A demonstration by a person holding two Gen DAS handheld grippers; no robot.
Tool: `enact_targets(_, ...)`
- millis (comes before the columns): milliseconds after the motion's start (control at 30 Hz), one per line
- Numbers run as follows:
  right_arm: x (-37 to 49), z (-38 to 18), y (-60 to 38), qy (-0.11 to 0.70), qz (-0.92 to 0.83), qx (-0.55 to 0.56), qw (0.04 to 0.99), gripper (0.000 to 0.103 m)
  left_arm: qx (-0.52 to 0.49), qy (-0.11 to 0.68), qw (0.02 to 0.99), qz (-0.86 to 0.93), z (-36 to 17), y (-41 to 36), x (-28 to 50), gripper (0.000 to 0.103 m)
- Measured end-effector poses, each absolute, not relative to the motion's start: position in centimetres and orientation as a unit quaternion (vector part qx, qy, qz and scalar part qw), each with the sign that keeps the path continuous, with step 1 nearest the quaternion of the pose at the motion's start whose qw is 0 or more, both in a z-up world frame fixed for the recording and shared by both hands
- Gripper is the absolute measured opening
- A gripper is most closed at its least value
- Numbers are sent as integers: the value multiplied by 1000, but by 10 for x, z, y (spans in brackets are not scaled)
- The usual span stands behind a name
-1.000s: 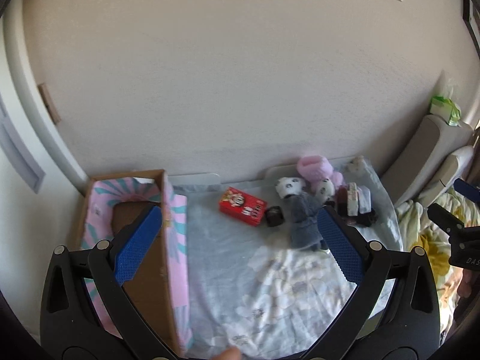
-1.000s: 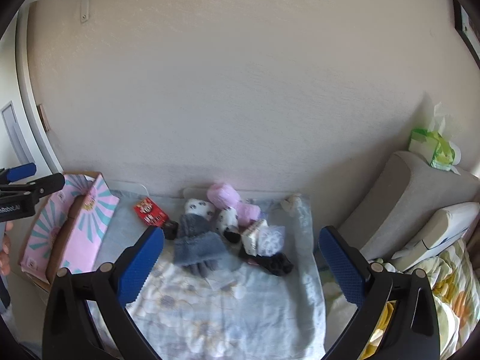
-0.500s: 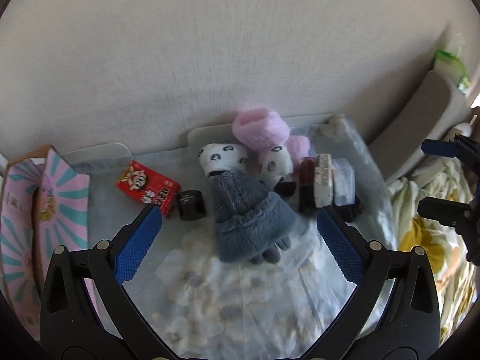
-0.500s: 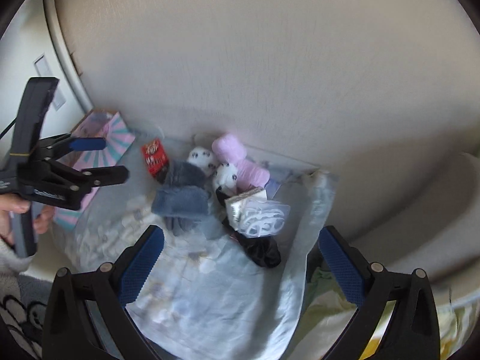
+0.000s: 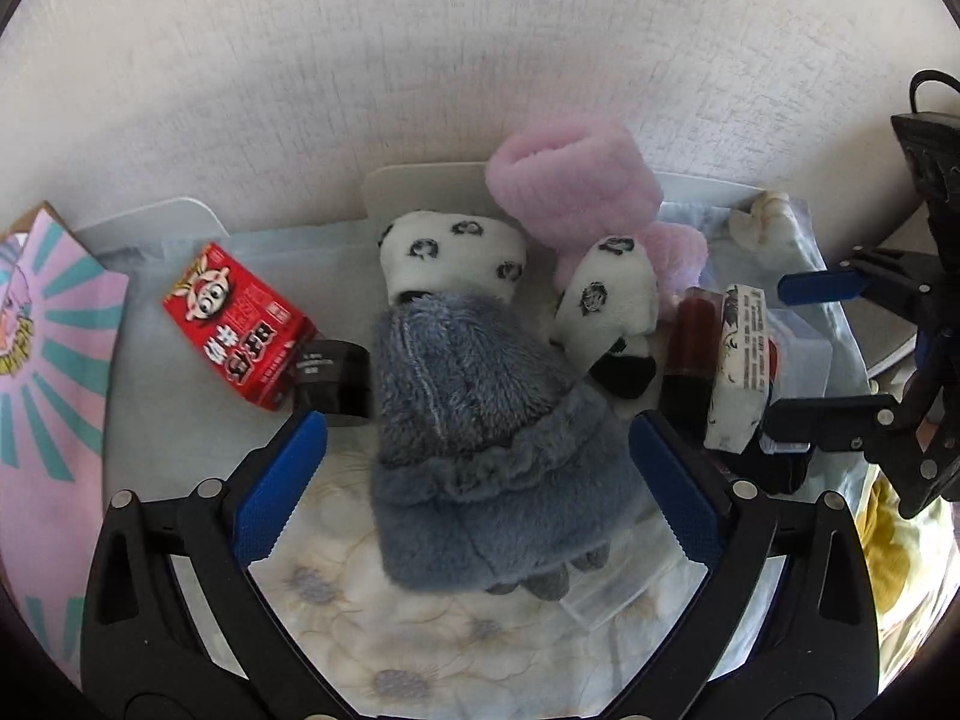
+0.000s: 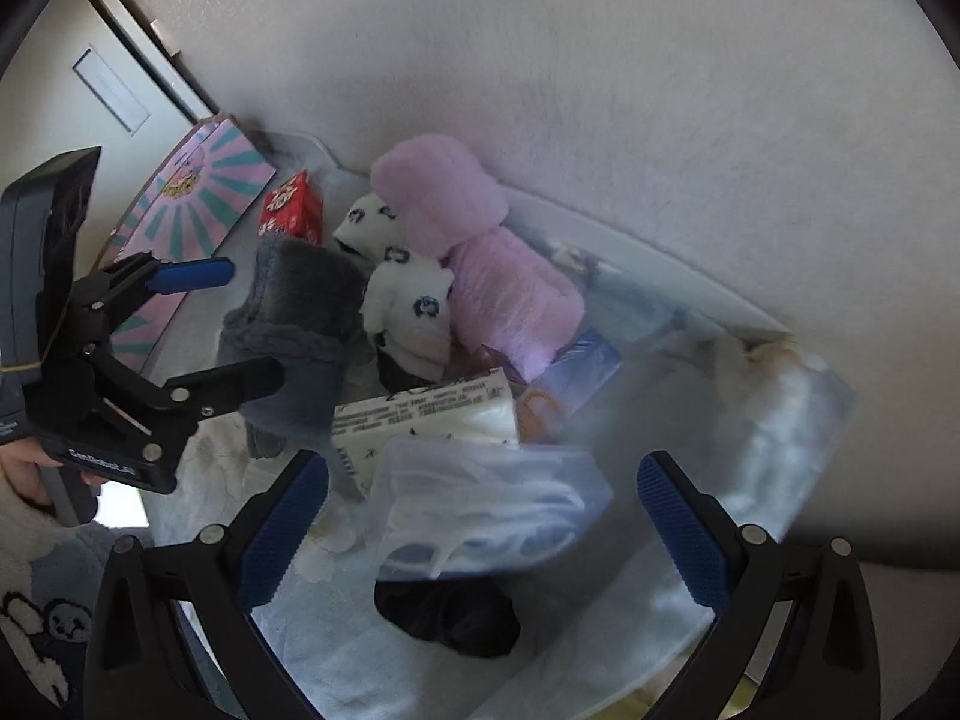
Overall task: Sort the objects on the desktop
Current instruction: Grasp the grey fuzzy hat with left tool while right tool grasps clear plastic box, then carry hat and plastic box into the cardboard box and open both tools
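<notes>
Two claws hang wide open over the heap, nothing gripped yet: the reach-in step. Left claw point(image 5: 477, 483) straddles the grey fluffy glove point(image 5: 480, 444) at six o'clock from the pink sock point(image 5: 570, 186); I'd say it needs lowering, then closing. Right claw point(image 6: 483, 522) frames a clear packet point(image 6: 486, 510).

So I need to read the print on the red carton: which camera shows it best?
The left wrist view. There the red carton lies sharp, its printed face turned to the camera, with only one corner behind a small black jar. The right wrist view shows just one far, small, blurry end of it.
</notes>
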State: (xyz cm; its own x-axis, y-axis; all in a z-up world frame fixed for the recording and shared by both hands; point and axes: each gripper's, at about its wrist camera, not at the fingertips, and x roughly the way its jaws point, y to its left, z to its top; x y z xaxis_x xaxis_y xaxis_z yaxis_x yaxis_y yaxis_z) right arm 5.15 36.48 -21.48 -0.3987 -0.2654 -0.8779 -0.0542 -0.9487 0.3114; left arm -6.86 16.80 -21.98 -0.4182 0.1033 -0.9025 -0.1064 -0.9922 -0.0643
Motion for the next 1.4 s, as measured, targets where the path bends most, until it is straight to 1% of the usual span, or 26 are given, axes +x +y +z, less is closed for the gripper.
enact_targets(233, 46, -229, 372, -168, -806, 559, 95, 103, -542, -6, 55, 838, -232, 172, -72, 96)
enact_targets(267, 46, -231, 373, -170, -804, 561, 97, 103, -542, -7, 56, 838, -233, 171, -71, 92)
enact_targets(300, 46, -230, 373, -168, -808, 557, 98, 102, -542, -7, 59, 838, -234, 171, -70, 85)
enact_targets(333, 46, -230, 374, -174, -806, 557, 104, 97, -544, -8, 60, 837, -234, 171, -69, 80)
enact_targets(367, 46, -231, 375, -185, -800, 559, 111, 90, -547, -10, 64, 834, -236, 171, -69, 69)
enact_targets(400, 45, -232, 374, -185, -799, 561, 111, 86, -549, -11, 65, 833, -237, 171, -69, 63)
enact_targets(433, 45, -231, 372, -181, -799, 563, 112, 80, -548, -9, 64, 834, -236, 171, -67, 59)
enact_targets(467, 46, -231, 370, -175, -798, 566, 113, 80, -546, -8, 64, 835, -236, 171, -66, 51)
enact_targets(500, 48, -230, 368, -171, -799, 566, 113, 80, -545, -7, 65, 836, -235, 171, -64, 47)
enact_targets(567, 51, -227, 366, -166, -802, 564, 110, 80, -543, -4, 69, 837, -230, 170, -61, 43)
enact_targets(667, 54, -219, 363, -162, -807, 559, 96, 80, -541, -3, 74, 838, -220, 166, -55, 40)
enact_targets(867, 58, -192, 355, -142, -811, 564, 69, 80, -525, 1, 84, 847, -194, 154, -47, 39)
enact_targets(1167, 52, -142, 333, -103, -818, 565, 34, 80, -491, 6, 88, 867, -132, 126, -32, 39)
enact_targets(1400, 26, -96, 306, -88, -825, 558, 15, 80, -471, 1, 69, 880, -93, 80, -27, 39)
